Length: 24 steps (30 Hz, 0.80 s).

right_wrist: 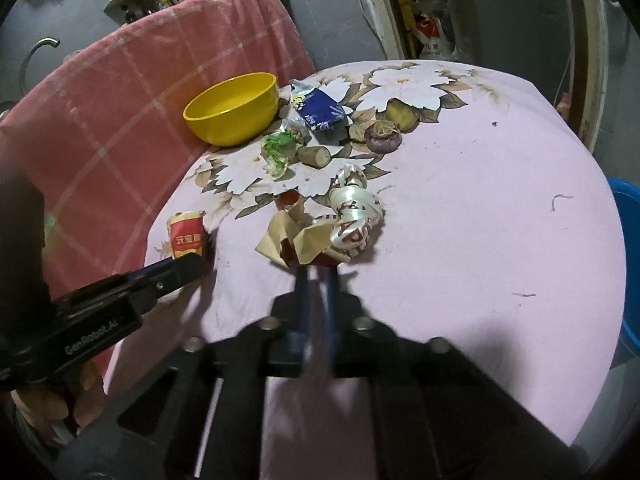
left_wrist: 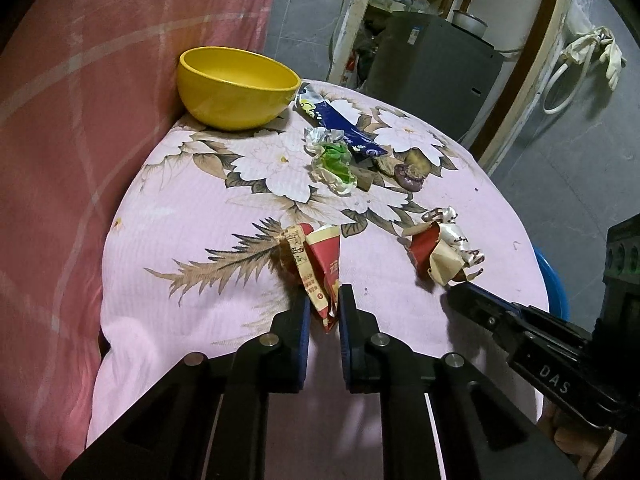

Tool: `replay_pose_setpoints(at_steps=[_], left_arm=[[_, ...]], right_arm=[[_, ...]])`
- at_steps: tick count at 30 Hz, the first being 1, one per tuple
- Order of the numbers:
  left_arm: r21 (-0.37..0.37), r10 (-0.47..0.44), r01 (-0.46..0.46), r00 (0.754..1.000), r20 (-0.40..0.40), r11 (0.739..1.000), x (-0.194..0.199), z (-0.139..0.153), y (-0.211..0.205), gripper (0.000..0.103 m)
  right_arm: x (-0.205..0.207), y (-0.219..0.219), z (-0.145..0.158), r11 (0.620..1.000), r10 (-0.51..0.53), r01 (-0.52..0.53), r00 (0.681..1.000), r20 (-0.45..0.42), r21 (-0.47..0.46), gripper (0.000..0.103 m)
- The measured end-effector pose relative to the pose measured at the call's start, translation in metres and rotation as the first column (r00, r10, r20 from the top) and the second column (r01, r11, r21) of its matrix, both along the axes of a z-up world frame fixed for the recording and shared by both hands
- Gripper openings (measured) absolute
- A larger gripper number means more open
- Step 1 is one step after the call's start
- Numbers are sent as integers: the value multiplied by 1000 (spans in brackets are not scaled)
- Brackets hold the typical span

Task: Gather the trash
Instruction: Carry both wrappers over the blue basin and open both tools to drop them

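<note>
**Both grippers clamped on wrappers at the near table edge**

Round table under a pink floral tablecloth [left_wrist: 192, 216], a pink checked blanket [left_wrist: 80, 120] draped beside it. Blue tub [right_wrist: 628, 264] beyond the right edge. Yellow bowl [left_wrist: 236, 88] at the far side, empty. Beside it: blue snack packet [left_wrist: 340, 124], crumpled green-and-clear wrapper [left_wrist: 332, 160], brown vegetable scraps [left_wrist: 412, 168].

Left gripper [left_wrist: 325, 300]: jaws closed on the red-and-tan paper wrapper [left_wrist: 316, 264], pinching its lower end; wrapper stands up off the cloth.

Right gripper [right_wrist: 316, 272]: jaws together, blurred, nipping the near edge of the red-and-cream crumpled wrapper with white ribbon [right_wrist: 328, 228], which rests on the cloth mid-table.
</note>
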<state>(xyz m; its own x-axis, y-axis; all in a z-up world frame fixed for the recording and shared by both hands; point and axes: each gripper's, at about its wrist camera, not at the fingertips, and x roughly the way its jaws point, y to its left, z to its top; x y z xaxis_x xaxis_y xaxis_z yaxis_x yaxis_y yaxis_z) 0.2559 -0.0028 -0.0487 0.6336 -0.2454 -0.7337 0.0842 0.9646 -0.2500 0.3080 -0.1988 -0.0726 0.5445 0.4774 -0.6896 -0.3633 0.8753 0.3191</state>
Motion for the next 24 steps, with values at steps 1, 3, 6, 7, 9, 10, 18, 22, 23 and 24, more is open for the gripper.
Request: replay_pose_setpoints(at_steps=[1, 3, 6, 7, 9, 10, 18, 22, 23, 24], left_arm=[[0, 0, 0, 1000, -2, 1000, -1, 0, 0, 10], [-1, -1, 1, 1000, -3, 1000, -3, 1, -1, 10], [-2, 0, 0, 1000, -1, 1000, -5, 1, -1, 10], [-2, 4, -4, 1000, 0, 1000, -6, 2, -1, 10], [-3, 16, -16, 1000, 6, 1000, -8, 2, 1, 10], [0, 22, -22, 1000, 7, 1000, -8, 3, 2, 10], [2, 60, -60, 998, 8, 998, -6, 2, 15, 10], [-10, 60, -60, 998, 1, 998, -4, 0, 19, 10], [-9, 58, -58, 998, 1, 998, -4, -1, 19, 10], [-8, 57, -57, 998, 1, 998, -4, 0, 19, 10]], right_arm=[[-1, 0, 0, 1000, 3, -3, 1000, 1, 0, 13], [-5, 0, 0, 1000, 12, -12, 1000, 5, -5, 11], [-11, 1, 1, 1000, 26, -26, 1000, 14, -7, 10], [-13, 2, 2, 1000, 29, -29, 999, 18, -9, 10], [-17, 3, 5, 999, 38, -38, 999, 34, -12, 11], [-17, 4, 6, 999, 39, -38, 998, 40, -17, 13], [-13, 13, 32, 998, 45, -35, 985, 164, -60, 49], [3, 23, 27, 993, 71, -56, 986, 148, -101, 52], [6, 25, 22, 992, 78, -64, 989, 130, -108, 52], [8, 27, 18, 991, 81, -68, 990, 113, -118, 52]])
